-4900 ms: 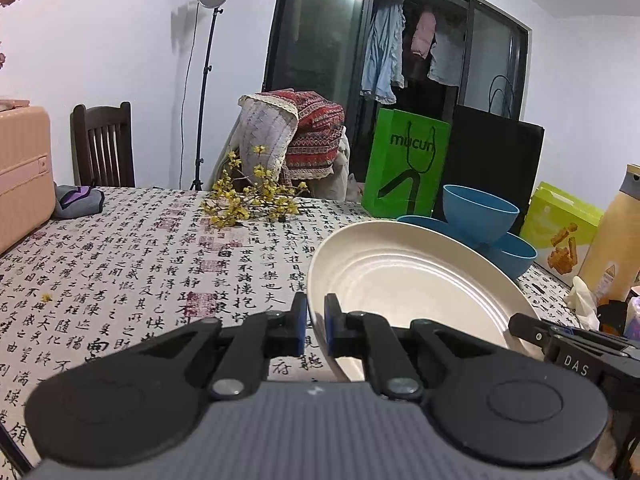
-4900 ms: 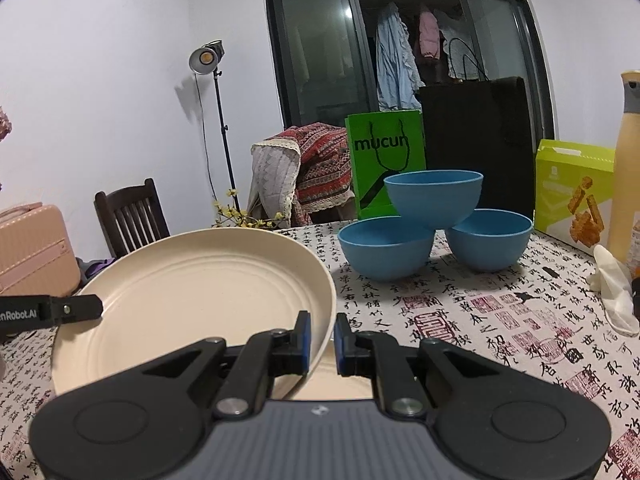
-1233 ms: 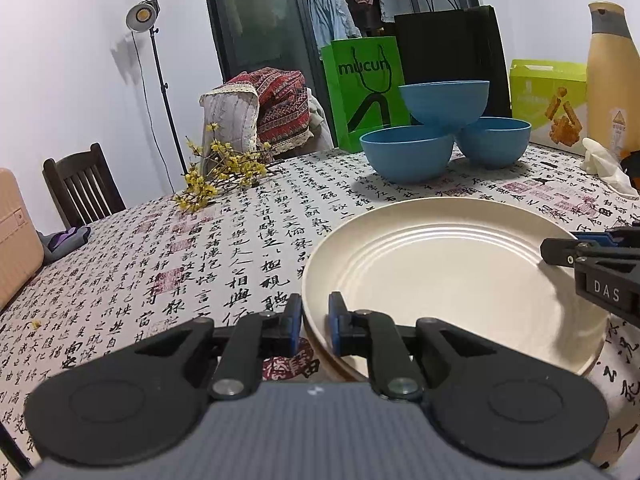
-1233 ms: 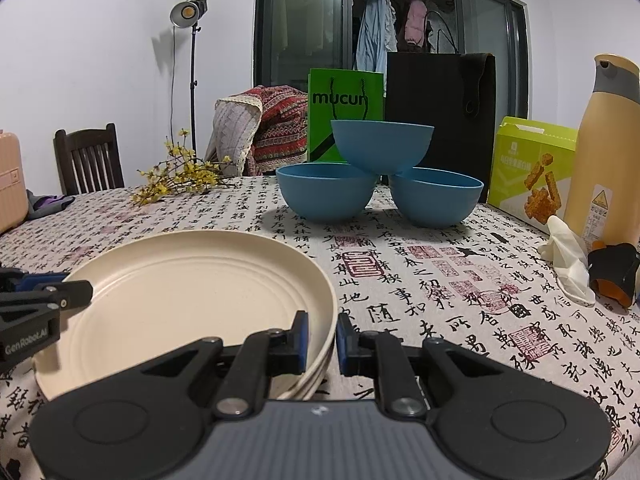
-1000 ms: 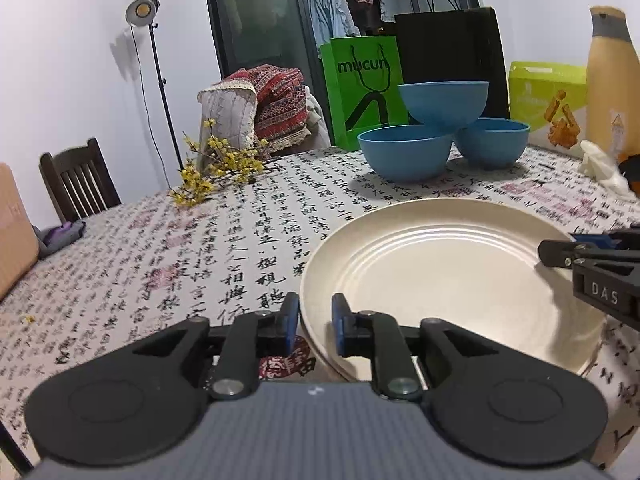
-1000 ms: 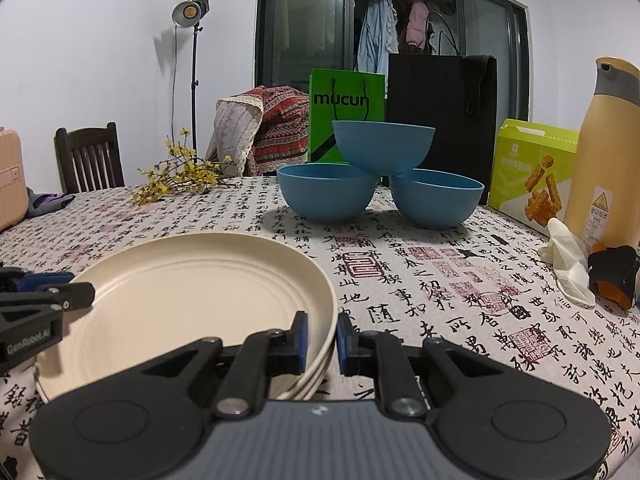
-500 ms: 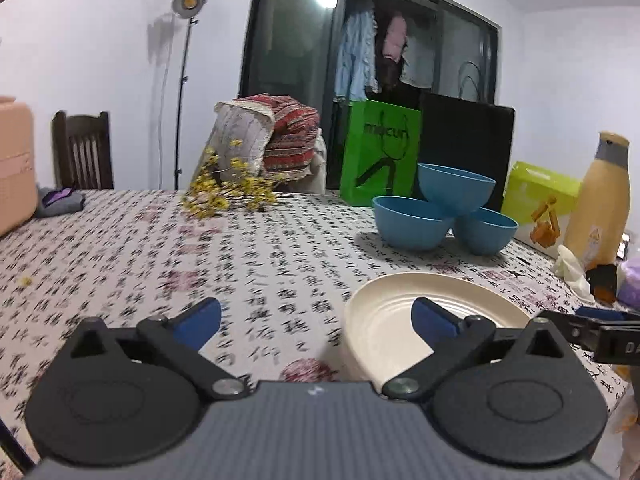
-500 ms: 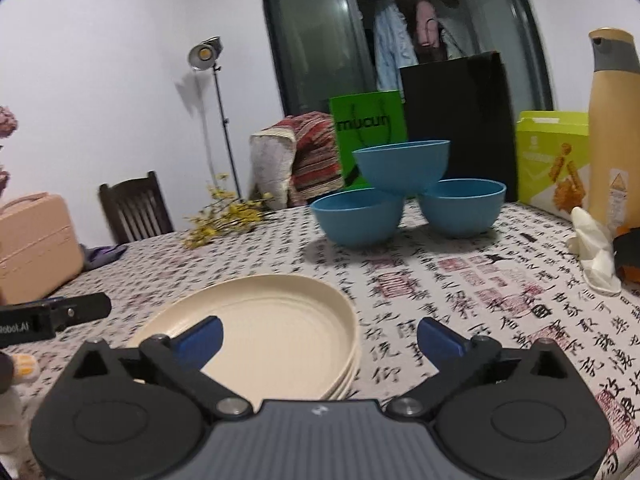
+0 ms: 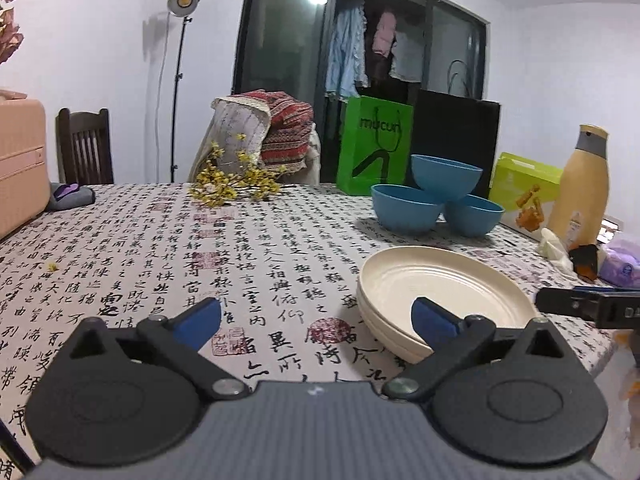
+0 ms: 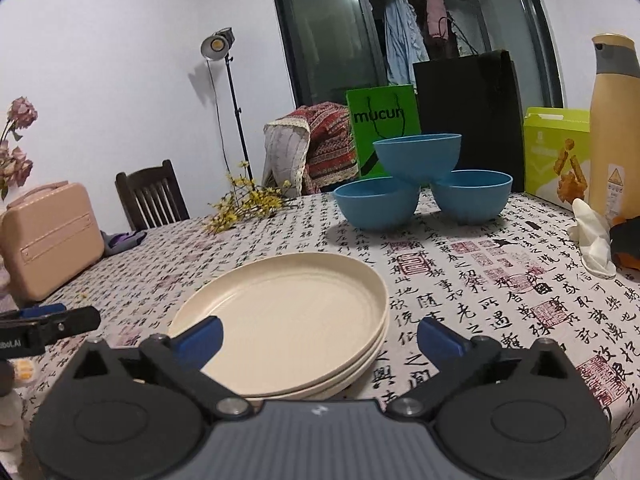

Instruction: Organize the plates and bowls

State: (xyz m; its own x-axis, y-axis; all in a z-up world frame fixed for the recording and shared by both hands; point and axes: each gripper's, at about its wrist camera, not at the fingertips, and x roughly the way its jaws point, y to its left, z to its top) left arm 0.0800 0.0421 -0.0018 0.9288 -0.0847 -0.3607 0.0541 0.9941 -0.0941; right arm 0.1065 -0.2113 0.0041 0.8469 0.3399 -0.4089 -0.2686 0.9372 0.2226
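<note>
Left gripper [image 9: 316, 316]: jaws spread wide, having just been opening, with nothing clamped between them. The right-hand blue pad overlaps the near rim of the stack of cream plates [image 9: 440, 292] in the picture; whether it touches cannot be told. The left-hand pad is over bare desk [image 9: 160, 248].

Right gripper [image 10: 320, 338]: jaws likewise spread wide after just opening, gripping nothing. The stack of cream plates [image 10: 296, 316] lies flat on the desk [image 10: 500, 280] directly ahead of the jaws, its near edge between the two pads. At least three rims show at the stack's side.

Each gripper's tip appears in the other view: the right gripper at the right edge of the left wrist view, just beside the plates; the left gripper at the left edge of the right wrist view, apart from the stack.

Beyond the plates, further ahead of the jaws, three blue bowls [image 10: 420, 184] form a pyramid: two on the desk side by side, one resting upright on their rims.

Behind the bowls stands a green paper bag [image 10: 384, 124]. To the right are a green snack box [image 10: 556, 156] and a tan bottle [image 10: 614, 128]. To the left lies a yellow flower sprig [image 10: 244, 204].
</note>
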